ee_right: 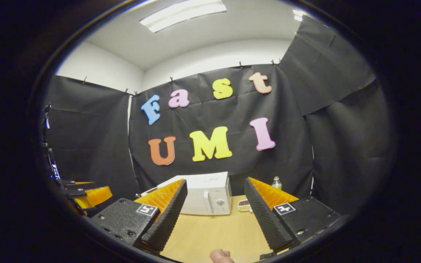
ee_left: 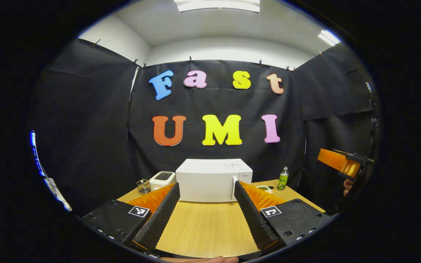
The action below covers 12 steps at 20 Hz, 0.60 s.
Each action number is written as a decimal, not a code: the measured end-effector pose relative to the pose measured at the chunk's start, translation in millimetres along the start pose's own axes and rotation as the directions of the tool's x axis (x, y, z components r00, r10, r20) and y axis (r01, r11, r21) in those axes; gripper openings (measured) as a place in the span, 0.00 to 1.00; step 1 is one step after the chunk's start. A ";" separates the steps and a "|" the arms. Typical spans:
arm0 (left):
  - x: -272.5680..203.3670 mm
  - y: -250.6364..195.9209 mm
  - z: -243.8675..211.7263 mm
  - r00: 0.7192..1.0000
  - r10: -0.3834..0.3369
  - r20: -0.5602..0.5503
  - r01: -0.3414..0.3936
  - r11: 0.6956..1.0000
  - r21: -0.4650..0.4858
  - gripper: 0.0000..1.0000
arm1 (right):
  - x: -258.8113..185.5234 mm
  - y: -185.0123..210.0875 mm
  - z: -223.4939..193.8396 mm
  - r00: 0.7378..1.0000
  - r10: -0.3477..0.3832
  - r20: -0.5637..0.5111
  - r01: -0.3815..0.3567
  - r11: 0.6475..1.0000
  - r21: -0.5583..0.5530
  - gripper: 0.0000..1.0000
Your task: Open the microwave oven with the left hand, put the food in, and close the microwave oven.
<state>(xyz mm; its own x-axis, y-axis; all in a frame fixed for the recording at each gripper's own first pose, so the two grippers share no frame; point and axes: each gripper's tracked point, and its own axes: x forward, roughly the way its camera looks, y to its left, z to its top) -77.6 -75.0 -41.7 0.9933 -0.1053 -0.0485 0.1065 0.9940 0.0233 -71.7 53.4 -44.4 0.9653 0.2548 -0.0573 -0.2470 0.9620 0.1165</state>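
Left gripper view, bottom of frame: the left gripper (ee_left: 206, 215) is spread wide and holds nothing, its two fingers (ee_left: 159, 215) framing bare wooden table (ee_left: 203, 226). Right gripper view, bottom of frame: the right gripper (ee_right: 214, 215) is likewise spread and empty; part of a hand (ee_right: 220, 255) shows at the lower edge.

Centre of each frame, beyond the fingers: the microwave oven (ee_left: 213, 179), a white box standing on the far part of the table with its door shut. In the right gripper view its vertical handle (ee_right: 207, 201) and a round knob (ee_right: 219, 202) appear on the front, toward the right side. The door is probably stiff and hinged; the bar handle seems the natural hold, pinched across its width and pulled outward. The smooth casing may slide on the table if the pull is abrupt.

Just right of the oven lies a small dish of food (ee_right: 244, 205), seemingly light and shallow; its rim looks the best hold, kept level.

Farther: a toaster (ee_left: 162, 179) at left of the oven, a green bottle (ee_left: 283, 179) at right.
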 end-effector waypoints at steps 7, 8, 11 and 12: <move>-0.4 17.4 -21.6 0.999 0.040 -0.020 -0.041 0.999 -0.025 0.95 | 0.8 19.2 -24.2 0.998 0.042 -0.049 -0.043 0.999 -0.029 0.91; -0.6 15.6 -21.7 0.999 0.032 -0.017 -0.033 0.999 -0.027 0.95 | 1.7 18.7 -24.7 0.998 0.044 -0.052 -0.045 0.999 -0.021 0.91; -1.1 13.3 -21.2 1.000 0.019 -0.006 -0.019 1.000 -0.023 0.94 | 2.2 11.5 -24.6 0.998 0.027 -0.050 -0.028 0.999 -0.021 0.91; -0.5 12.2 -22.0 1.000 0.012 -0.003 -0.012 1.000 -0.024 0.95 | 2.4 10.6 -24.5 0.999 0.025 -0.047 -0.026 0.999 -0.020 0.91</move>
<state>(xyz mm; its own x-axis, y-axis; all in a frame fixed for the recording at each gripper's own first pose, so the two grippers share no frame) -77.8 -62.2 -63.3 0.9943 -0.0931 -0.0517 0.0932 0.9956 0.0001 -74.1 66.6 -67.6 0.9538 0.2829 -0.1009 -0.2733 0.9569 0.0985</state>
